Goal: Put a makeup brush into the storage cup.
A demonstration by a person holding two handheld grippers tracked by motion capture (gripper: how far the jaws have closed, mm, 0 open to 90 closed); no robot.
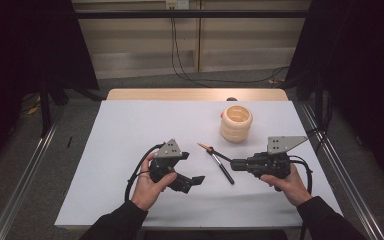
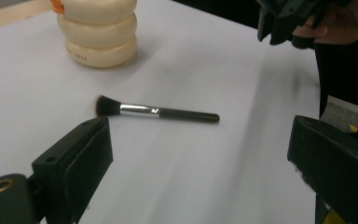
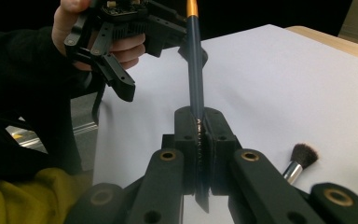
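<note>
1. Holding a thin dark brush (image 3: 195,70) with an orange band, right gripper (image 3: 200,140) clamped tight on its handle.
2. Left gripper (image 2: 200,154) wide open, empty.
3. Makeup brush (image 2: 156,111) flat on desk (image 1: 130,125), near ribbed cream holder (image 1: 236,123).
4. Risk: thin handle may pivot in the clamp.

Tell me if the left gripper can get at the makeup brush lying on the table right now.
Probably yes. The left gripper is open and the makeup brush lies flat on the white table ahead of its jaws, with nothing between them.
</note>
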